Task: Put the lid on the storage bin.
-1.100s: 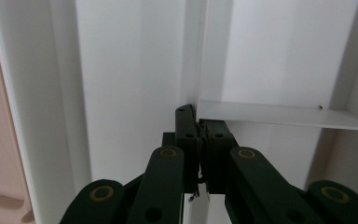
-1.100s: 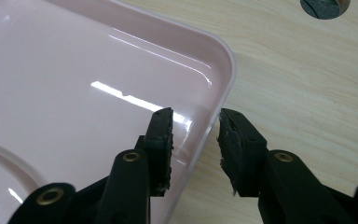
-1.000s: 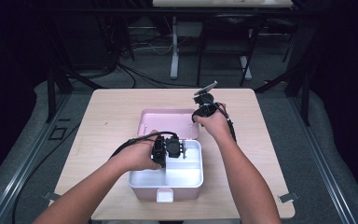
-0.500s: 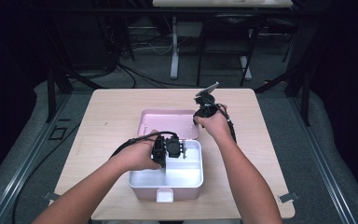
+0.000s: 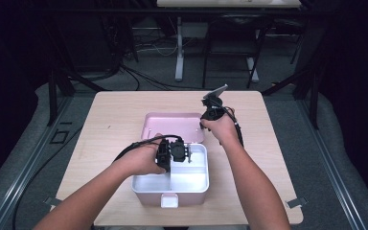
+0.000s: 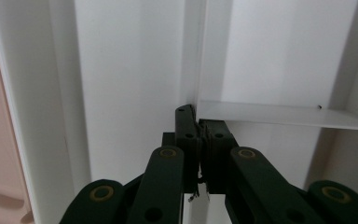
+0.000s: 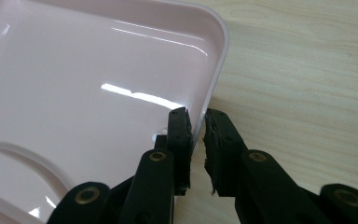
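Nothing's really shifting up top since a second ago: both hands are staying parked, pink lid (image 5: 173,127) lying flat behind the white box (image 5: 172,179). Left gripper (image 6: 198,122) is pinching the box's divider (image 6: 279,115) shut. Right gripper (image 7: 196,122) has just been closing on the lid's rim, so I'm worrying it's slipping off that thin, glossy edge. Table (image 5: 120,115) is otherwise bare.
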A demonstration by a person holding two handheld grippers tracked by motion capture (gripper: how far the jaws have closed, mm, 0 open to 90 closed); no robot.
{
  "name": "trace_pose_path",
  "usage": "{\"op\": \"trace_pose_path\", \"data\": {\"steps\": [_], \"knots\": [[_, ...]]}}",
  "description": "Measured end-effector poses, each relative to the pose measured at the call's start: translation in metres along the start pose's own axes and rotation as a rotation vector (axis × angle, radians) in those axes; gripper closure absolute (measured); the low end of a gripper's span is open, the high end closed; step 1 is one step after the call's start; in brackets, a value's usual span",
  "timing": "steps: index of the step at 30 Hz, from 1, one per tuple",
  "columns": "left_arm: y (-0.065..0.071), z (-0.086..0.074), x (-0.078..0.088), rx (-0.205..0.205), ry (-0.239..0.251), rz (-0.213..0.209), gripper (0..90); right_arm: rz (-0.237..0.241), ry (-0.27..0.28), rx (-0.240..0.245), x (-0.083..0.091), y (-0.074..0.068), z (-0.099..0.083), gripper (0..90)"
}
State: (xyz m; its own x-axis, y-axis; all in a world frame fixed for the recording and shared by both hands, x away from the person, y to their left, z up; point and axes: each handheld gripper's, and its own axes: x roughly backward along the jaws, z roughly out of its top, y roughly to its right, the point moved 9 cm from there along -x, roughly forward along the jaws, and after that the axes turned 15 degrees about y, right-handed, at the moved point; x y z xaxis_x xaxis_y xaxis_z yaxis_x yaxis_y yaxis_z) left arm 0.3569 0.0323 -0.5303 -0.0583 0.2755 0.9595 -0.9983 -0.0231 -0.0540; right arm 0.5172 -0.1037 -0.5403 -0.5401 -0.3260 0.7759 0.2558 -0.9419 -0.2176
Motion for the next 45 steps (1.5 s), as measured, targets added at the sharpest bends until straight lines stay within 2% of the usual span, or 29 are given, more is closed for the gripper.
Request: {"op": "trace_pose_path", "data": {"steps": [11, 12, 13, 14, 15, 16, 18, 19, 20, 21, 22, 23, 25, 31, 35, 39, 40, 41, 43, 45], "knots": [[0.0, 0.0, 0.0, 0.001, 0.001, 0.001, 86.8, 0.005, 0.024, -0.018, 0.006, -0.002, 0.004, 82.5], [0.0, 0.0, 0.0, 0.001, 0.001, 0.001, 86.8, 0.007, 0.056, -0.017, 0.005, -0.003, 0.006, 82.7], [0.0, 0.0, 0.0, 0.001, 0.001, 0.001, 86.8, 0.009, 0.03, -0.011, 0.008, -0.003, 0.005, 82.9], [0.0, 0.0, 0.0, 0.001, 0.0, 0.002, 86.8, 0.009, 0.037, -0.016, 0.009, -0.003, 0.006, 83.0], [0.0, 0.0, 0.0, 0.0, 0.001, 0.002, 86.8, 0.009, 0.066, -0.018, 0.008, -0.004, 0.008, 83.2], [0.0, 0.0, 0.0, 0.0, 0.001, 0.001, 86.8, 0.01, 0.043, -0.013, 0.011, -0.004, 0.007, 83.3], [0.0, 0.0, 0.0, 0.0, 0.0, 0.001, 86.8, 0.011, 0.053, -0.01, 0.013, -0.004, 0.008, 83.6], [0.0, 0.0, 0.0, -0.001, -0.001, 0.002, 86.8, 0.011, 0.083, -0.012, 0.012, -0.005, 0.011, 83.7], [0.0, 0.0, 0.0, 0.0, -0.001, -0.002, 86.8, 0.013, 0.066, -0.008, 0.016, -0.005, 0.01, 83.9], [0.0, 0.0, 0.0, 0.0, -0.001, -0.002, 86.8, 0.015, 0.095, -0.012, 0.016, -0.006, 0.012, 84.1], [0.0, 0.0, 0.0, 0.0, -0.001, -0.003, 86.8, 0.017, 0.078, -0.007, 0.02, -0.007, 0.012, 84.3], [0.0, 0.0, 0.0, 0.001, -0.001, -0.003, 86.8, 0.018, 0.106, -0.006, 0.02, -0.007, 0.014, 84.4], [0.0, 0.0, 0.0, 0.001, -0.001, -0.003, 86.8, 0.015, 0.094, 0.01, 0.026, -0.008, 0.015, 84.7], [0.0, 0.0, 0.0, 0.001, -0.001, -0.003, 86.8, 0.027, 0.136, 0.017, 0.038, -0.011, 0.018, 85.4], [0.0, 0.0, 0.0, 0.002, 0.0, -0.004, 86.8, 0.026, 0.161, 0.038, 0.044, -0.013, 0.019, 85.7], [0.0, 0.0, 0.0, 0.002, 0.0, -0.005, 86.7, 0.037, 0.19, 0.05, 0.051, -0.015, 0.019, 85.9], [0.0, 0.0, 0.0, 0.002, 0.0, -0.004, 86.8, 0.042, 0.215, 0.05, 0.052, -0.016, 0.02, 86.1], [0.0, 0.0, 0.0, 0.002, 0.0, -0.004, 86.8, 0.043, 0.201, 0.055, 0.055, -0.016, 0.019, 86.2], [0.0, 0.0, 0.0, 0.002, 0.0, -0.004, 86.8, 0.054, 0.211, 0.051, 0.059, -0.016, 0.018, 86.5], [0.0, 0.0, 0.0, 0.002, 0.0, -0.004, 86.8, 0.065, 0.24, 0.055, 0.061, -0.017, 0.019, 86.7]]}}
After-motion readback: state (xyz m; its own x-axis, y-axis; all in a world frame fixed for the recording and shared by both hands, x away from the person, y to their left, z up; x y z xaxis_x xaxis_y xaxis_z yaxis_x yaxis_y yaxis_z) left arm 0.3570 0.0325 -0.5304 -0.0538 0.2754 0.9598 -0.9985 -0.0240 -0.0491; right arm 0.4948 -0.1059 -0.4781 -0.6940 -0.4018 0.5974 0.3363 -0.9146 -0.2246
